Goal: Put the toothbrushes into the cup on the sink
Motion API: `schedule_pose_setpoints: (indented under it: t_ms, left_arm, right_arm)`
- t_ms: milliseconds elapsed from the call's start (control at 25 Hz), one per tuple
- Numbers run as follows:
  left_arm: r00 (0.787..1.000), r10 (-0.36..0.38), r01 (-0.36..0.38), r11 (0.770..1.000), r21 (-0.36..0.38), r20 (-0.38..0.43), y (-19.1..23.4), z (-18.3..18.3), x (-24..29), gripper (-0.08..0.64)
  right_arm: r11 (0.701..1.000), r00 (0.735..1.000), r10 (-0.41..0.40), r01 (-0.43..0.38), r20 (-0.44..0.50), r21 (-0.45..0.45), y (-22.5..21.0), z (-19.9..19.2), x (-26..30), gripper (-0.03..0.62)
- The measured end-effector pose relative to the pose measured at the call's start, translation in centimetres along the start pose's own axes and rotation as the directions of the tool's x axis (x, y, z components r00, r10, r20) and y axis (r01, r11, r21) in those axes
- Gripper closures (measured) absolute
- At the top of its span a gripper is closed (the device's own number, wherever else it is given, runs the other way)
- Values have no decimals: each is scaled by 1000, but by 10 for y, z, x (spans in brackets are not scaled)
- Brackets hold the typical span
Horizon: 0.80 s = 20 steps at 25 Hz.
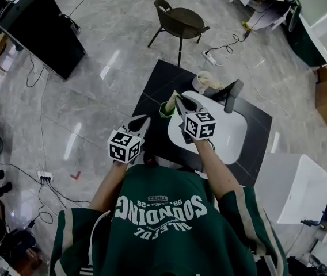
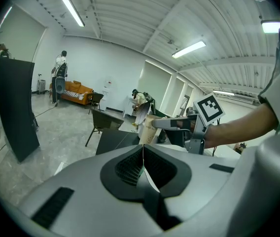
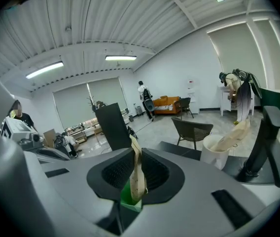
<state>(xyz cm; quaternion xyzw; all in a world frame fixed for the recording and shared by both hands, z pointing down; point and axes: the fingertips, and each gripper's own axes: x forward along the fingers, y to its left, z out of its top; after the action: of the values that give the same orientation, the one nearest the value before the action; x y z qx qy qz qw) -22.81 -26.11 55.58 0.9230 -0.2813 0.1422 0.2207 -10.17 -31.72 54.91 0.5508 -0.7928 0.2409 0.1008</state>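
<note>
Toothbrush (image 3: 136,174), beige with a green end, is clamped in the right gripper (image 1: 178,103) over the near-left rim of the sink (image 1: 232,145). Cup (image 1: 204,83) is on the black bench (image 1: 152,105) behind the sink and already holds one. Black faucet (image 1: 233,95) is just beside the cup. Left gripper (image 1: 142,122) is closed and empty. Sweatshirt (image 1: 163,223) reads "SOUNDING".

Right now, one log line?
left gripper: shut | right gripper: shut on toothbrush | cup: second toothbrush inside
</note>
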Motion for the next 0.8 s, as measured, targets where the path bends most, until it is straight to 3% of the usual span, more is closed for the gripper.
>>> schedule_pose_setpoints:
  t_ms: [120,200,280,640,800]
  left_arm:
    - [1000,-2,2,1000,1,-3,-2,1,2,546]
    - [1000,-3,3,1000,1,-4,-3,1,4,546]
    - [1000,-4,4,1000,4,-7,-4,2,5,546]
    - [999,-29,29,999,36,-14,-26,9,24,546]
    - [998,-54,55,997,52,-18,-46,12,37,546]
  right_arm:
    - [1000,1000,-18,18,-11,-13,-4,0,-2,532]
    - [1000,1000,-17,17,-14,-11,-5,0,-3,469]
    - [1000,1000,-15,15,-7,-12,-5,1,-6,451]
    - [999,995,33,-30,97,-33,3,24,-35,448]
    - [998,987,12,-3,159,-56,-5,37,-61,448]
